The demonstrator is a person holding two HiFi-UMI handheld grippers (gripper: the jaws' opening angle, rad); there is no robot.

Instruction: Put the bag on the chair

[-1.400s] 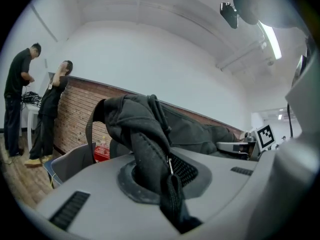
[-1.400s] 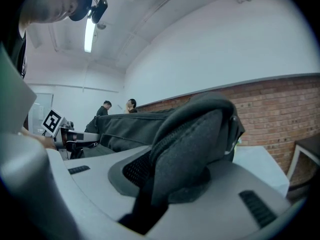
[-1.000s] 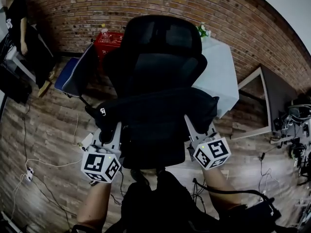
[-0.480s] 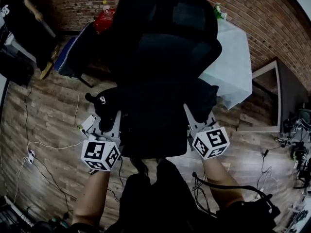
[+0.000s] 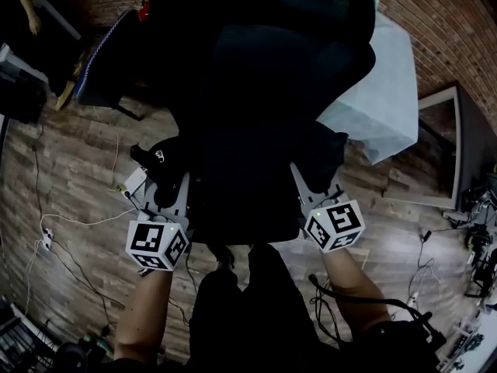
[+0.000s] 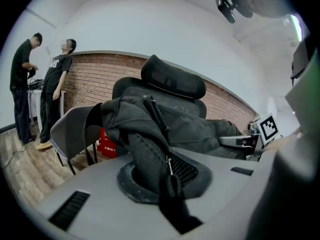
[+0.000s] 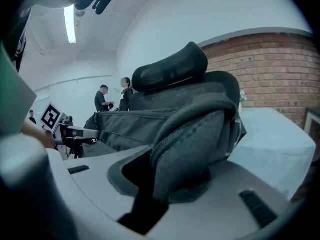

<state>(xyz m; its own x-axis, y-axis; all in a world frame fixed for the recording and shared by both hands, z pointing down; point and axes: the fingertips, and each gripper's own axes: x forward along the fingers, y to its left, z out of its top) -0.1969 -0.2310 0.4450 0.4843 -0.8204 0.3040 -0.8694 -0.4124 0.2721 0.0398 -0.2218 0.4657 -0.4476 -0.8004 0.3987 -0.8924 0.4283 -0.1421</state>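
A black fabric bag [image 5: 248, 185] hangs between my two grippers in front of the black office chair [image 5: 268, 61], over its seat. My left gripper [image 5: 181, 189] is shut on the bag's left end, a folded corner with a zip pull [image 6: 150, 134]. On the bag's right end, a padded edge [image 7: 192, 139], my right gripper [image 5: 304, 183] is shut. In the left gripper view the chair's headrest [image 6: 172, 79] rises behind the bag. The same headrest [image 7: 170, 71] shows in the right gripper view. The seat is hidden under the bag.
A table under a white cloth [image 5: 380, 92] stands right of the chair, and a grey side chair [image 5: 109, 61] to its left. Cables and a power strip [image 5: 133, 183] lie on the wooden floor. Two people [image 6: 22, 84] stand by the brick wall, with a red crate [image 6: 107, 143] nearby.
Both grippers have sunk with the bag towards the chair. In the head view the chair has grown larger and slid up the picture.
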